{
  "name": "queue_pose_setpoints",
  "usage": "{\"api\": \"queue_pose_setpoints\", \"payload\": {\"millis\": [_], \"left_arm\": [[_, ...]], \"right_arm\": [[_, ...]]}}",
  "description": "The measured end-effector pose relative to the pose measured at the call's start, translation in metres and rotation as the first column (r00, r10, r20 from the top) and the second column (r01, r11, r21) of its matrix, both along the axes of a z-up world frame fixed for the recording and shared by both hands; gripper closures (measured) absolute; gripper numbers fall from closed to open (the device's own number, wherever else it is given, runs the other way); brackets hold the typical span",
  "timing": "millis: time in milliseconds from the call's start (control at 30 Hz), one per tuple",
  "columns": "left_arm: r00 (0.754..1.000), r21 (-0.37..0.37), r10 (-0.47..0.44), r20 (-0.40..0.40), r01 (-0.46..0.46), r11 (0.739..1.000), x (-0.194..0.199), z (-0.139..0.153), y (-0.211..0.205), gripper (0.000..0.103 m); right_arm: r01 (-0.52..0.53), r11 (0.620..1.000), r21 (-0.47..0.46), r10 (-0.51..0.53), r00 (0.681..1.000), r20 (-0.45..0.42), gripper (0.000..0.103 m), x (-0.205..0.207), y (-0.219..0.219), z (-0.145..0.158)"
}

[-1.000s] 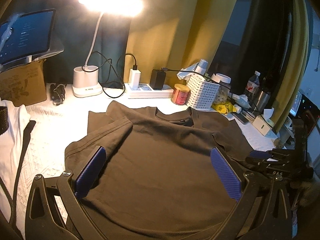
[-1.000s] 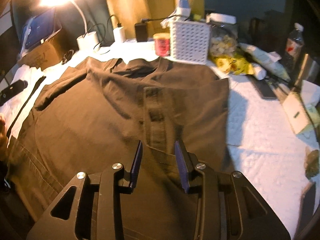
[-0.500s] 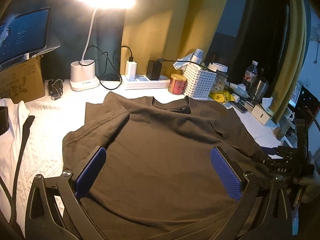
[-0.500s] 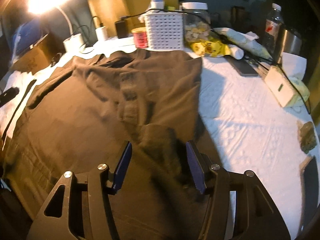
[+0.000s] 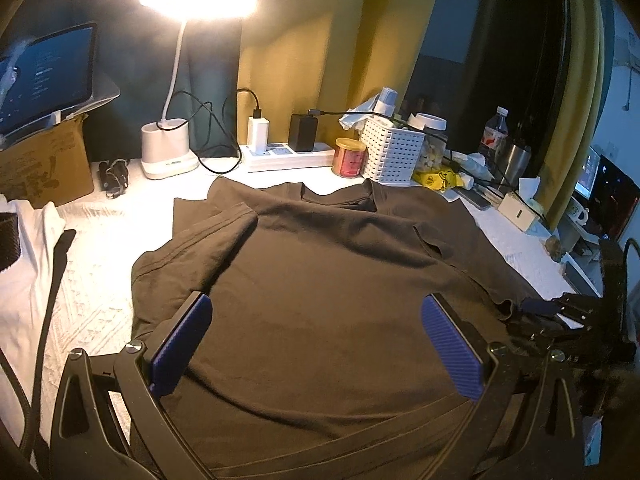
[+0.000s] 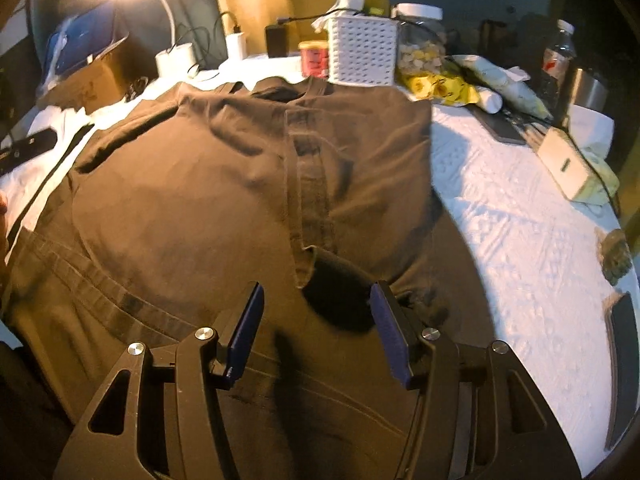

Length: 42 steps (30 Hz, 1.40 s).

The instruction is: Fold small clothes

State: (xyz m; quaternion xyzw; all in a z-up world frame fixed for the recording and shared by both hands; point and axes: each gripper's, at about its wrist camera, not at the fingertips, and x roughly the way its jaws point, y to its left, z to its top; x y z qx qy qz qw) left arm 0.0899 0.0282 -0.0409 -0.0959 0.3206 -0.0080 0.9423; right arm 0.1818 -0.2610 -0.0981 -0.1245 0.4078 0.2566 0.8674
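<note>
The tabletop (image 5: 100,280), under a white textured cover, carries a dark brown T-shirt (image 5: 320,280) spread flat, collar toward the wall, both sleeves folded inward. Behind the collar stand a white perforated basket (image 5: 394,154) holding crumpled tissue and a bottle, a clear white-lidded jar (image 6: 420,36) of pale pieces, and a small red tin (image 5: 351,157). The left tool (image 5: 316,344) hovers over the shirt's lower body, spread wide, gripping nothing. The right tool (image 6: 316,328), moderately parted and empty, sits over the shirt's right edge.
</note>
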Motion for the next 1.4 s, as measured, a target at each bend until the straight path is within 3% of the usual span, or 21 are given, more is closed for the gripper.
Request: {"api": "queue_pose_setpoints", "payload": {"millis": [433,833,933,1033,1133,1400], "left_arm": [[0.998,0.018,0.058,0.005,-0.058,0.998,0.02,0.006,0.013,0.001],[0.994,0.048,0.102,-0.039,-0.1,0.994,0.06,-0.005,0.019,0.001],[0.993,0.056,0.104,-0.05,-0.101,0.993,0.07,-0.008,0.019,0.001],[0.994,0.077,0.097,-0.054,-0.093,0.993,0.08,-0.008,0.017,0.001],[0.995,0.1,0.093,-0.042,-0.088,0.991,0.088,-0.005,0.016,0.001],[0.996,0.121,0.08,-0.039,-0.075,0.99,0.102,-0.002,0.009,0.001]], "right_arm": [[0.088,0.995,0.04,-0.09,0.994,0.06,0.044,0.067,-0.02,0.029],[0.089,0.993,0.08,-0.093,0.995,0.042,0.045,0.138,-0.019,0.026],[0.092,0.993,0.074,-0.095,0.994,0.044,0.056,0.157,-0.017,0.022],[0.076,0.994,0.075,-0.079,0.996,0.037,0.06,0.17,-0.014,0.019],[0.05,0.995,0.09,-0.051,0.999,0.011,0.068,0.187,-0.012,0.014],[0.037,0.968,0.247,-0.001,0.99,-0.143,0.069,0.227,-0.024,-0.005]]}}
